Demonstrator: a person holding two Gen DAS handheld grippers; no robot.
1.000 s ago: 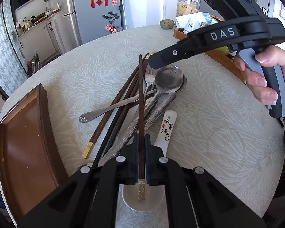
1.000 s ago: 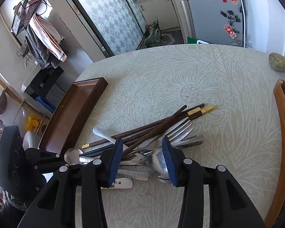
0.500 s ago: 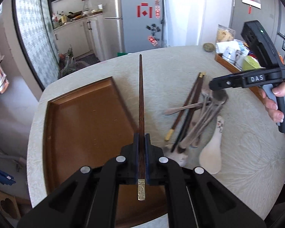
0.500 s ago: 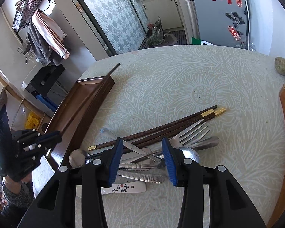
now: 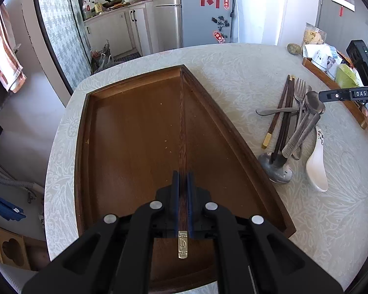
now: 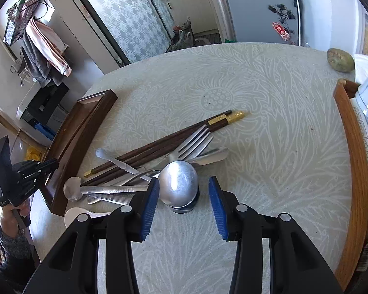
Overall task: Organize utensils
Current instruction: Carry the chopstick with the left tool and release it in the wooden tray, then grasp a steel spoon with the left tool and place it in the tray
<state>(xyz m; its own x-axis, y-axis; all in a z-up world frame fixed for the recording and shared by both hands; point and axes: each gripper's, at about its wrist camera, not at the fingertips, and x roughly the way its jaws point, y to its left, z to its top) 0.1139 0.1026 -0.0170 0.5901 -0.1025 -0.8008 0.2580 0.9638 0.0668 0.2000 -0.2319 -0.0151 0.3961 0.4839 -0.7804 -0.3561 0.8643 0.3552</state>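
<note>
Chopstick [image 5: 182, 132] clamped in left gripper [image 5: 183, 183], over dark wooden tray [image 5: 125, 132], right gripper [image 6: 184, 196] jaws apart around steel spoon bowl [image 6: 178, 183], pads not touching it, utensil pile [image 6: 159, 152] on patterned table [image 6: 269, 147] beside tray.

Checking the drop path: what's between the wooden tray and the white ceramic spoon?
In the left wrist view, a metal spoon bowl with dark chopsticks resting across it lies between the wooden tray and the white ceramic spoon.
</note>
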